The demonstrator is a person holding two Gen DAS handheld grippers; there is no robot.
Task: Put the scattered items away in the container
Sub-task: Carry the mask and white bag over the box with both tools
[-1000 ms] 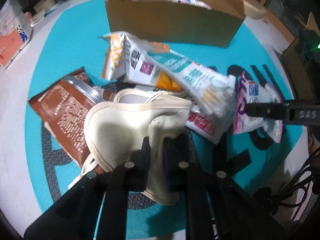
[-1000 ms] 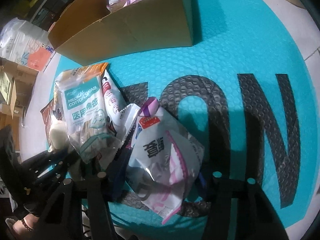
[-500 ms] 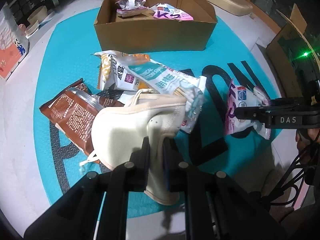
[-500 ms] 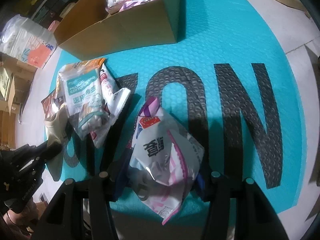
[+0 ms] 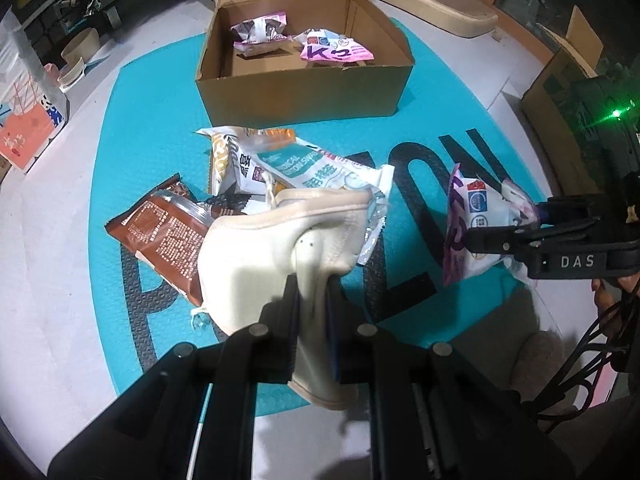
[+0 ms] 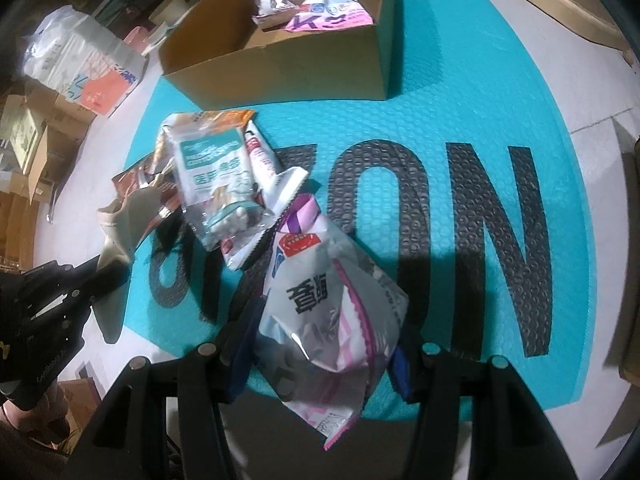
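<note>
My left gripper (image 5: 312, 284) is shut on a cream cloth face mask (image 5: 272, 248) that hangs above the teal mat (image 5: 160, 92). My right gripper (image 6: 324, 312) is shut on a silver and pink snack bag (image 6: 332, 308), also lifted off the mat; in the left wrist view that bag (image 5: 476, 224) hangs at the right. An open cardboard box (image 5: 304, 92) stands at the far side with two snack packs (image 5: 336, 50) inside. On the mat lie a cotton swab pack (image 5: 316, 168), an orange-and-white packet (image 5: 232, 156) and a brown pouch (image 5: 160, 232).
A printed bag (image 5: 24, 120) stands on the white floor at the left. Another cardboard box (image 5: 560, 92) sits at the right beside dark equipment with a green light. A beige cushion (image 5: 432, 8) lies beyond the box. Cables (image 5: 600, 328) hang at the right.
Both grippers have risen with their loads: the mask and the snack bag sit higher above the mat, and the box's inside has come into view.
</note>
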